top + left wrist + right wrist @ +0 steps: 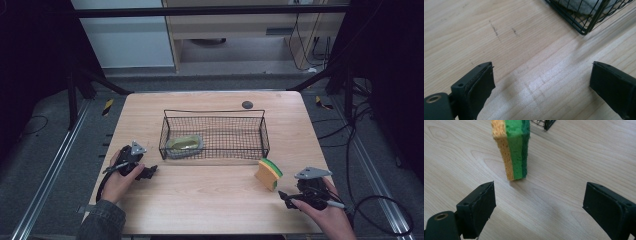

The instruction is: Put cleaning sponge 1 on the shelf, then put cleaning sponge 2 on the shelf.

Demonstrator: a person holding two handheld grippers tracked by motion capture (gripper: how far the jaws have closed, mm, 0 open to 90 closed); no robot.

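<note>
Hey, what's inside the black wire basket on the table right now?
The wire basket holds one thing at its left end: a yellow-green item on something grey. The mesh blurs what exactly it is. The rest of the basket looks empty.

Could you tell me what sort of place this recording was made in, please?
Probably a lab recording station: a wooden table framed by black rails, loose cables on the grey floor, and handheld grippers working beside a wire basket.

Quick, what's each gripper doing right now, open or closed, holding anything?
Left gripper: open, holding nothing, over bare table near the basket.
Right gripper: open, holding nothing, the sponge standing just ahead.
</note>
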